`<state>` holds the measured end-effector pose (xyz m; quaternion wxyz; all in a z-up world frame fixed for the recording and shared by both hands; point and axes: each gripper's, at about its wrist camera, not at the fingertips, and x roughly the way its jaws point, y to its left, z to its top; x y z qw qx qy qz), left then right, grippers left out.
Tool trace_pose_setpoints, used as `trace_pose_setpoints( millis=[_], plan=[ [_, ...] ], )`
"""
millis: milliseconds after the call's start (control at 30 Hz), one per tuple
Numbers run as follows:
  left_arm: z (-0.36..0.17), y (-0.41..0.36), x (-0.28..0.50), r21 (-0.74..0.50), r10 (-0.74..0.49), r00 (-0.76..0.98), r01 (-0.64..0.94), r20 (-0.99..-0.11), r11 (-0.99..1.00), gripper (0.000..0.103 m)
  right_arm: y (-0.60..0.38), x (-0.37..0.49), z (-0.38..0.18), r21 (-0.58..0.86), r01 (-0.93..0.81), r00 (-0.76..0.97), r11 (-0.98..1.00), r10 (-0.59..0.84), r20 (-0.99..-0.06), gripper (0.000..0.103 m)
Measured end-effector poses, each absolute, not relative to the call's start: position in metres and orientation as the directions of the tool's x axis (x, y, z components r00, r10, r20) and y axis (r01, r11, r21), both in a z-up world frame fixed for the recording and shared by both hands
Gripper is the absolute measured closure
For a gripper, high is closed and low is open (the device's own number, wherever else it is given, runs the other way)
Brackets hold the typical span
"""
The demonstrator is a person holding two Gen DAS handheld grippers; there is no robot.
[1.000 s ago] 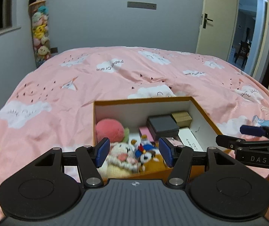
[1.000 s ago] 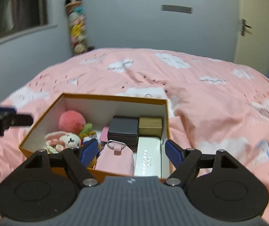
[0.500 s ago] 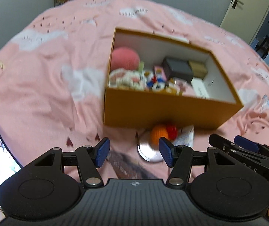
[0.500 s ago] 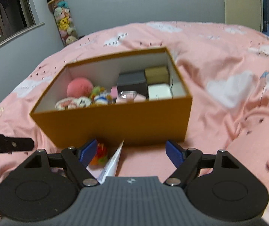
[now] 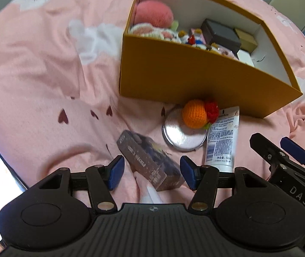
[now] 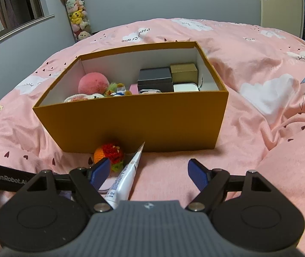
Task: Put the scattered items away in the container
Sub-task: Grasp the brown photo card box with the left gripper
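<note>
The orange box [image 6: 144, 117] on the bed [image 6: 259, 111] already holds plush toys and small boxes; four items lie just before it: knitted fruit [image 5: 199, 113], round tin [image 5: 182, 135], tube [image 5: 222, 139] and dark carton [image 5: 150, 160] (likely next). Left tool [image 5: 151, 172] and right tool [image 6: 150, 174] gape empty.
</note>
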<state>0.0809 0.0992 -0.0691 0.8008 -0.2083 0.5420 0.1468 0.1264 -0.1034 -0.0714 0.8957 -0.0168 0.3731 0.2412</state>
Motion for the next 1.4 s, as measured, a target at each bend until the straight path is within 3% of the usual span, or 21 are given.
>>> trace_pose_setpoints(
  millis=[267,400,467,767,1400],
  plan=[
    [-0.086,0.107,0.086,-0.248,-0.071,0.346,-0.499,-0.936,0.83,0.039,-0.1,0.125,-0.075,0.133,-0.452,0.601,0.882,0.411,-0.685,0.022],
    [-0.084,0.107,0.086,-0.239,-0.05,0.358,-0.506,-0.932,0.829,0.053,-0.098,0.125,-0.078,0.125,-0.456,0.596,0.881,0.406,-0.693,0.022],
    [-0.081,0.107,0.084,-0.255,-0.053,0.378,-0.508,-0.924,0.823,0.056,-0.098,0.125,-0.079,0.122,-0.453,0.594,0.883,0.4,-0.698,0.022],
    [-0.072,0.106,0.083,-0.328,-0.102,0.43,-0.494,-0.897,0.805,0.059,-0.098,0.126,-0.082,0.116,-0.445,0.589,0.888,0.388,-0.709,0.022],
    [-0.092,0.114,0.086,-0.364,-0.165,0.376,-0.556,-0.912,0.747,0.062,-0.096,0.125,-0.082,0.109,-0.45,0.582,0.887,0.384,-0.717,0.022]
  ],
)
